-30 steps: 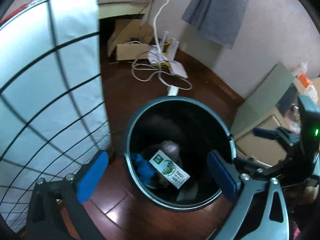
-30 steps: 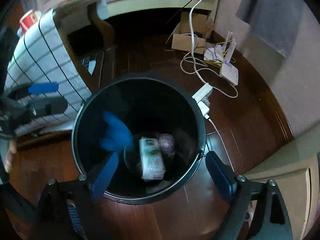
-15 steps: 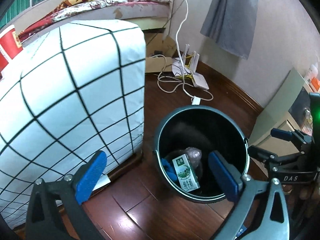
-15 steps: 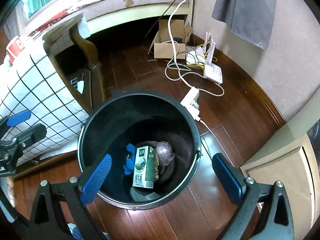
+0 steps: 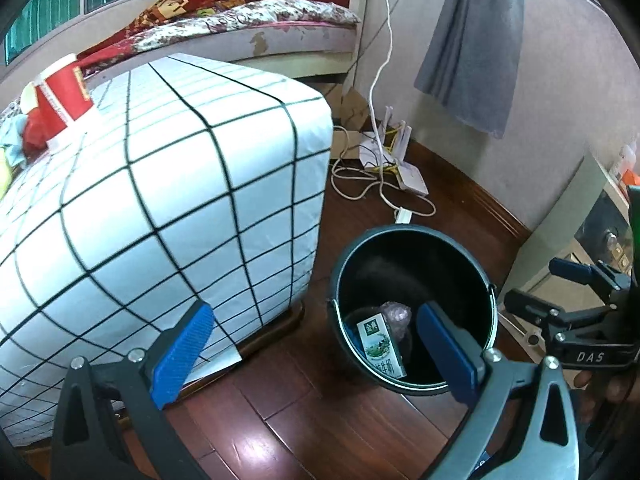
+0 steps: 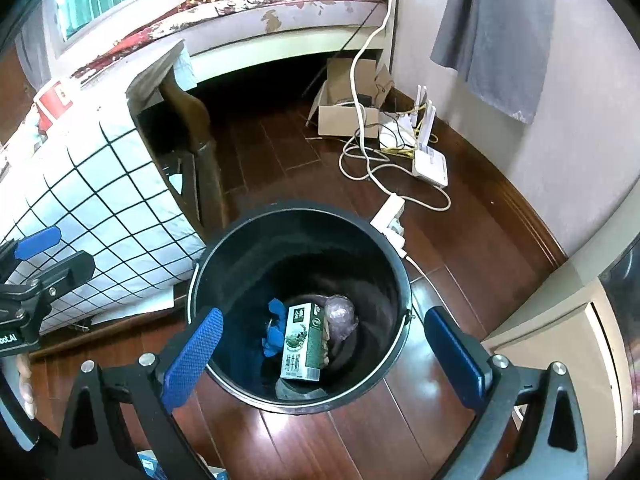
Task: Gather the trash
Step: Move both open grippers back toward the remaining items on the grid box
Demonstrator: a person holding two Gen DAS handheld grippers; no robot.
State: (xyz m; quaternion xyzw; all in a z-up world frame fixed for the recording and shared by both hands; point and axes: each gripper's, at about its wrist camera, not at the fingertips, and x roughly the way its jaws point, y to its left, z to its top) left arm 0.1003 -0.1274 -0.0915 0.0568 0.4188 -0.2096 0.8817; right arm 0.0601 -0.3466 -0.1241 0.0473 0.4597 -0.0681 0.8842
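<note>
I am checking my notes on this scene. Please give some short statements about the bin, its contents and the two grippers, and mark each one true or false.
1. The round black plastic bin stands on the dark wooden floor. True.
2. The green-and-white milk carton lies on the floor. False: it is inside the bin.
3. The left gripper holds the carton. False: open, empty.
4. The right gripper is open. True.
5. A crumpled blue item lies beside the carton. True.

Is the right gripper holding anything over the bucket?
No. The right gripper is wide open and empty above the black bucket, where the milk carton already lies.
</note>
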